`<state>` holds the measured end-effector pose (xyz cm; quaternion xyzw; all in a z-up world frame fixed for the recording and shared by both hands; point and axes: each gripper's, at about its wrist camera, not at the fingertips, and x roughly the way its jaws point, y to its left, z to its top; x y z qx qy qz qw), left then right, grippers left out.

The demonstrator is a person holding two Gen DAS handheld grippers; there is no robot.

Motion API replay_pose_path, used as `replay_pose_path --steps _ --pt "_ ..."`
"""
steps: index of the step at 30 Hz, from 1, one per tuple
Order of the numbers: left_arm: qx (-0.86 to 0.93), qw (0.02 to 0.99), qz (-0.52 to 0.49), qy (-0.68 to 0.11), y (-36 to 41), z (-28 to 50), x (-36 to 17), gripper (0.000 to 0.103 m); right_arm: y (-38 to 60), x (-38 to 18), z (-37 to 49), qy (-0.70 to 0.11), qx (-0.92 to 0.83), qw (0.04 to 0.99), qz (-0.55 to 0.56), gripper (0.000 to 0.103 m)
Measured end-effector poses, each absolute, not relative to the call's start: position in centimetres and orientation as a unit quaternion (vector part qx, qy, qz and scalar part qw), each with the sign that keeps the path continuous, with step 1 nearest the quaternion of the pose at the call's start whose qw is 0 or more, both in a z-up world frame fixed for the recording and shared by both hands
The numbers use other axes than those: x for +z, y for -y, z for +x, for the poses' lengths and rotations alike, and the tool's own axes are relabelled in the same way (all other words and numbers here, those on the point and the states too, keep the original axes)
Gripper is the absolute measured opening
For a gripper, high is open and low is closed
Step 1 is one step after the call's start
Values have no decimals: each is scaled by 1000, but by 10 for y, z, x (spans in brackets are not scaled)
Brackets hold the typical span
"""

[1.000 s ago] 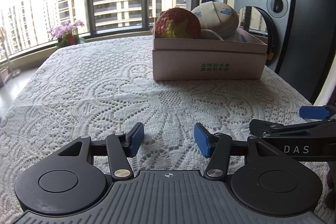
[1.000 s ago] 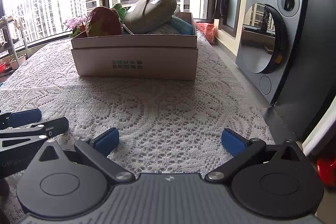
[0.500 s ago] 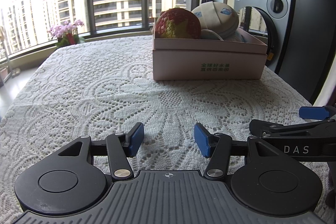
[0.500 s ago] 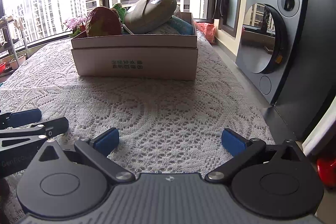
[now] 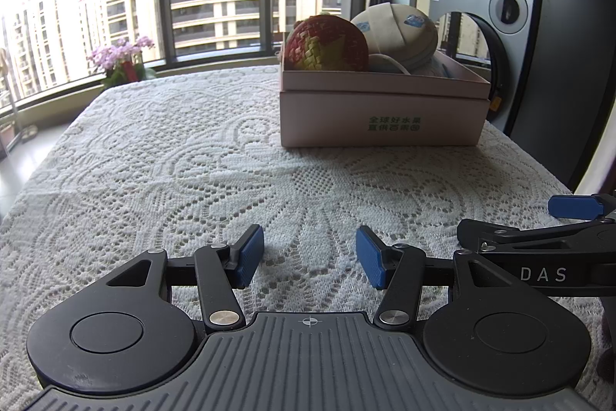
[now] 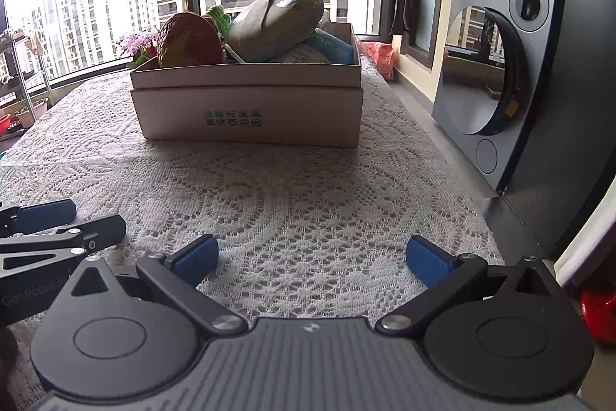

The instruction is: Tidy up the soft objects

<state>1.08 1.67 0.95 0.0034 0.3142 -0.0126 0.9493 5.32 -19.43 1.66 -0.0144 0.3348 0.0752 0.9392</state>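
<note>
A pale pink box [image 5: 381, 118] [image 6: 250, 114] stands on the lace tablecloth ahead of both grippers. It holds a red and yellow woven ball [image 5: 327, 45] [image 6: 188, 43], a beige soft case [image 5: 396, 31] [image 6: 275, 22], a green item [image 6: 219, 18] and a blue packet [image 6: 331, 47]. My left gripper [image 5: 310, 255] is open and empty, low over the cloth. My right gripper [image 6: 312, 257] is open wider and empty, to the right of the left one. Each gripper shows at the edge of the other's view.
The lace tablecloth [image 5: 173, 160] covers the whole table. A grey washing machine [image 6: 500, 72] stands close past the table's right edge. A pot of pink flowers [image 5: 123, 60] sits on the window sill at the far left. A red object [image 6: 598, 311] lies low at the right.
</note>
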Motion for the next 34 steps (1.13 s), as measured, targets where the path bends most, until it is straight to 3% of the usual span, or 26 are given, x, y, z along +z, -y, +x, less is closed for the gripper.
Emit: replay_pose_path --steps 34 --pt "-13 949 6 -314 -19 10 9 58 194 17 53 -335 75 939 -15 103"
